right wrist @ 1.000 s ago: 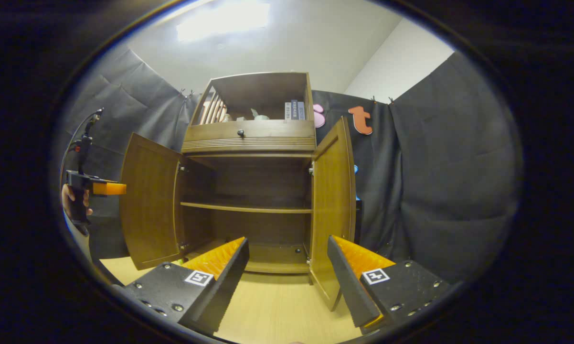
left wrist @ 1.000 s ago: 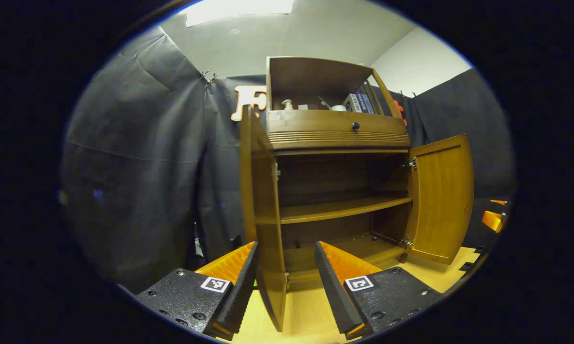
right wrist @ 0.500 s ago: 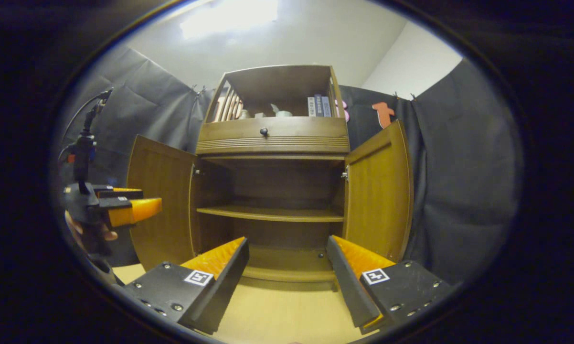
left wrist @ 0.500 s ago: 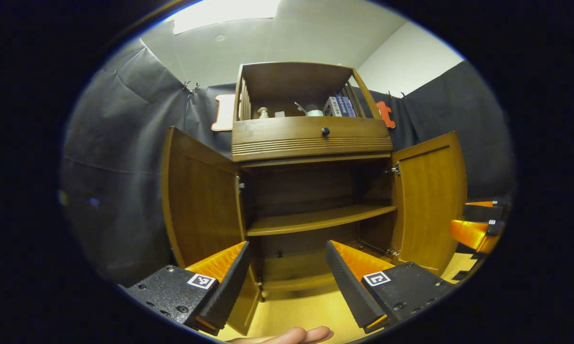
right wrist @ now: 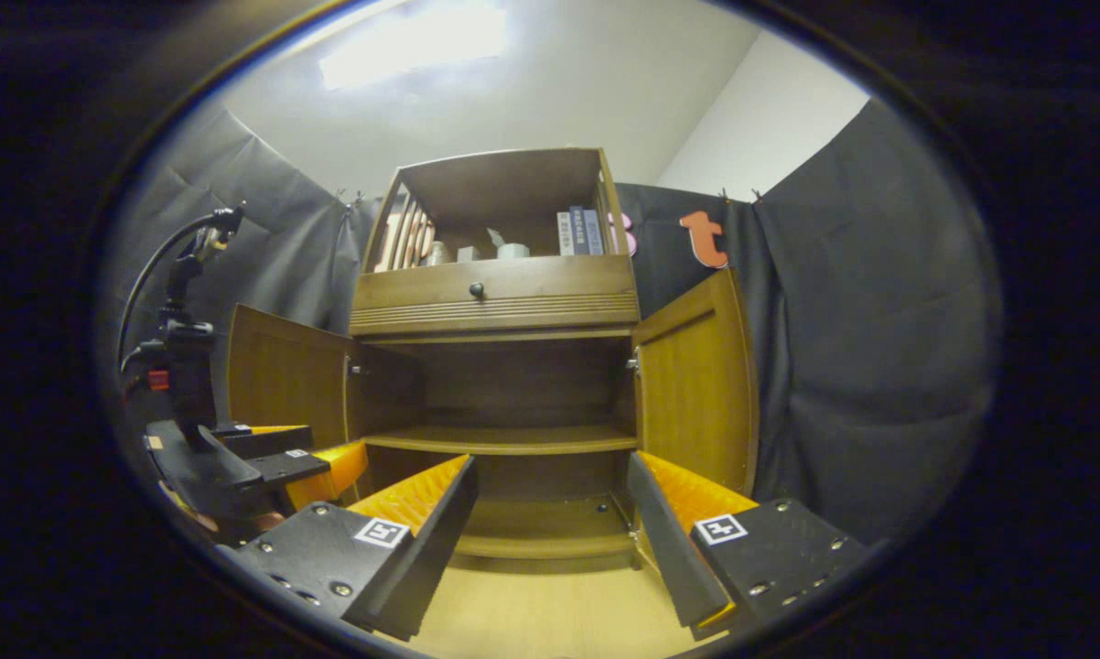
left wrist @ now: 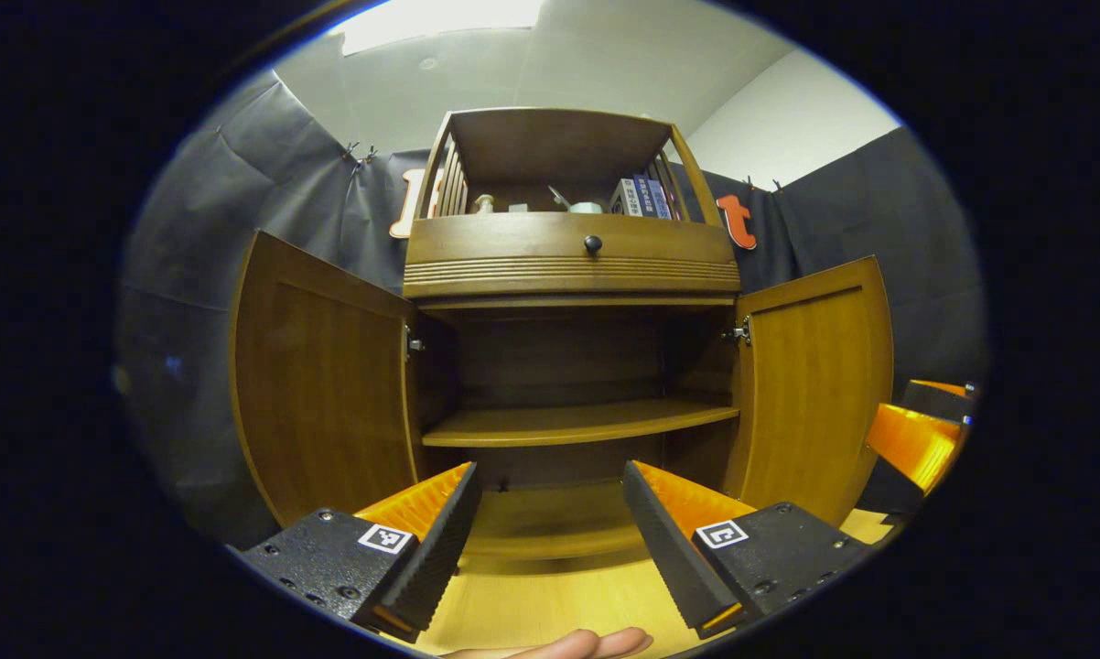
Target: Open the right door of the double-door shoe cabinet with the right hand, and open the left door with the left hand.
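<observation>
The wooden shoe cabinet [left wrist: 568, 265] stands ahead with both lower doors swung wide. In the left gripper view, the left door [left wrist: 321, 394] and the right door [left wrist: 811, 384] flank dark shelves. My left gripper [left wrist: 545, 535] is open, holding nothing, a short way in front of the cabinet's base. The right gripper view shows the cabinet [right wrist: 495, 293], its left door [right wrist: 280, 380] and right door [right wrist: 696, 384]. My right gripper [right wrist: 550, 531] is open and holds nothing, back from the opening. The left gripper [right wrist: 266, 462] shows at that view's left edge; the right gripper's fingers [left wrist: 916, 439] show beside the right door.
An inner shelf [left wrist: 577, 423] crosses the lower compartment. A drawer with a dark knob [left wrist: 593, 243] sits above the doors. Books [left wrist: 641, 197] and small items stand in the top niche. Light wooden floor [left wrist: 550, 604] lies in front. A fingertip [left wrist: 568, 645] shows at the bottom.
The left door has swung from nearly edge-on between my left fingers to wide open. Both grippers have drawn back and turned to face the cabinet's middle; the right door now stands wider.
</observation>
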